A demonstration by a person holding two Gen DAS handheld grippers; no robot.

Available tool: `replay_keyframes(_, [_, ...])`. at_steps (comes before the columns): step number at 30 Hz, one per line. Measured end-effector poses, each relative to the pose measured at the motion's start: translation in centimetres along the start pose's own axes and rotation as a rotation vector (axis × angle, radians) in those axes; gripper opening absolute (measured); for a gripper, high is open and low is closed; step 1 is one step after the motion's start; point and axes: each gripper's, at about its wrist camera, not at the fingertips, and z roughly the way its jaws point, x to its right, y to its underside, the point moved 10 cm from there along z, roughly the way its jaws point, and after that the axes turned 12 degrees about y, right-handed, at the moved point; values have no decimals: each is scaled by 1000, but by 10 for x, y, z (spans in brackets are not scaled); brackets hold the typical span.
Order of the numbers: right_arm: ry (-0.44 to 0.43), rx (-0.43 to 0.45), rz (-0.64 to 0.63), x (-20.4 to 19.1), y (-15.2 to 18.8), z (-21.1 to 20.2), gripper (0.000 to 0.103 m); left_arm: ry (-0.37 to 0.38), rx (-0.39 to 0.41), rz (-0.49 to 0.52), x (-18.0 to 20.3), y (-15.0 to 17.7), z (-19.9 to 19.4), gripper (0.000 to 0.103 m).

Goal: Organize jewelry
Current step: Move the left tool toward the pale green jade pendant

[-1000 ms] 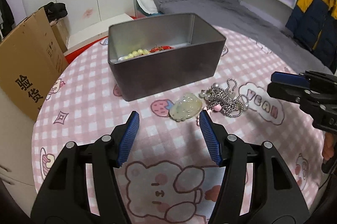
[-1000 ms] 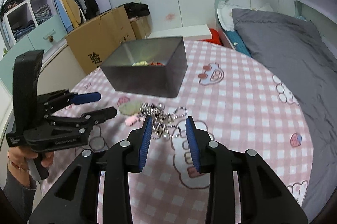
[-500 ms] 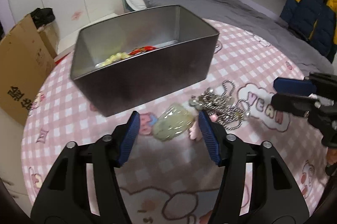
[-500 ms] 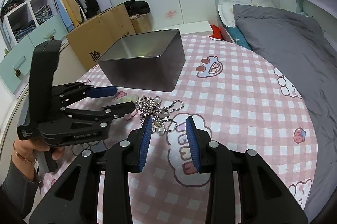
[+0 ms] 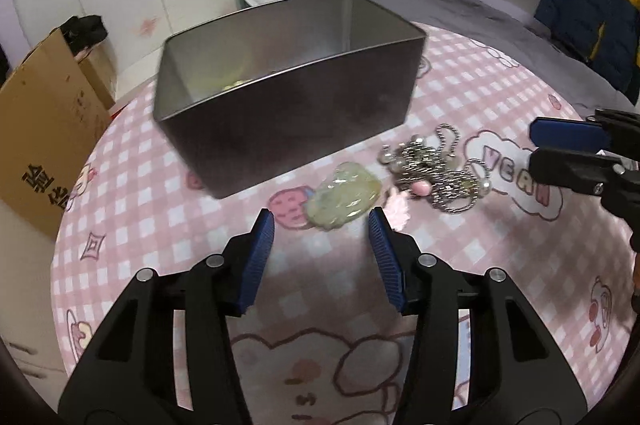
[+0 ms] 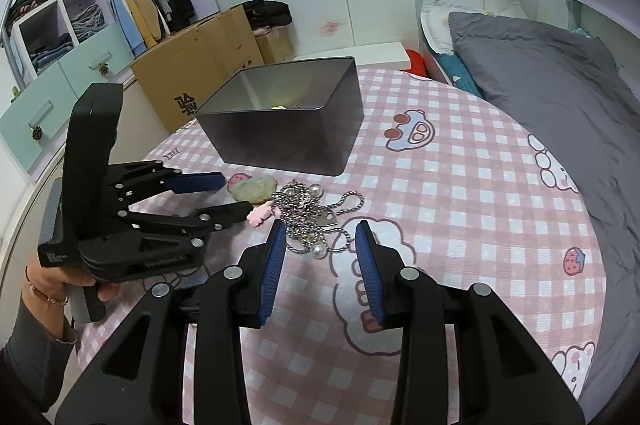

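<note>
A pale green jade pendant (image 5: 343,194) lies on the pink checked tablecloth just in front of a dark metal tin (image 5: 288,121). My left gripper (image 5: 320,221) is open and empty, its jaws to either side of the pendant and just short of it. A tangle of silver ball chains with pearls (image 5: 436,171) and a small pink charm (image 5: 398,206) lie to the pendant's right. In the right wrist view the chains (image 6: 310,215) lie just ahead of my open, empty right gripper (image 6: 320,231). The tin (image 6: 288,141) holds beads at its bottom.
A cardboard box (image 5: 44,129) stands left of the round table (image 5: 520,265). A grey bed (image 6: 540,85) lies behind and to the right. A wardrobe with hanging clothes (image 6: 132,5) is at the far left.
My left gripper has moved forward and down toward the jade pendant, which now sits between its fingertips. My right gripper has crept closer to the chains.
</note>
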Motion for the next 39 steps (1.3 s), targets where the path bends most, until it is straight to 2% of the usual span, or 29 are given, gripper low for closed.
replay_keyframes(2, [2,-7,-4,-1,1,2,34,14,-1,10,6,-3,4,47])
replay_keyframes(5, [5,-13,-6,-2,1,4,34,39,6,27,11,-10,10,38])
replay_keyframes(9, [5,-13,-11,-4,0,2,34,50,24,13,10,-10,9,38])
replay_keyframes(12, [-4,-19,-22,-12,1,4,34,52,45,-42,2,-4,0,38])
replay_keyframes(21, [-51,-87,-99,-67,9,28,34,13,82,-128,-28,21,-38,37])
replay_keyframes(23, [-25,-100,-104,-73,10,36,34,12,87,-134,-31,24,-43,37])
replay_keyframes(25, [56,-111,-113,-70,10,46,34,12,91,-136,-31,25,-46,37])
replay_keyframes(29, [114,-103,-115,-68,9,54,34,24,96,-139,-32,25,-48,37])
replay_keyframes(33, [178,-84,-172,-69,4,63,18,37,97,-136,-30,24,-47,37])
replay_keyframes(35, [169,-85,-171,-69,4,64,10,44,100,-134,-29,24,-47,37])
replay_keyframes(39, [138,-96,-158,-65,4,64,9,51,107,-137,-28,23,-49,37])
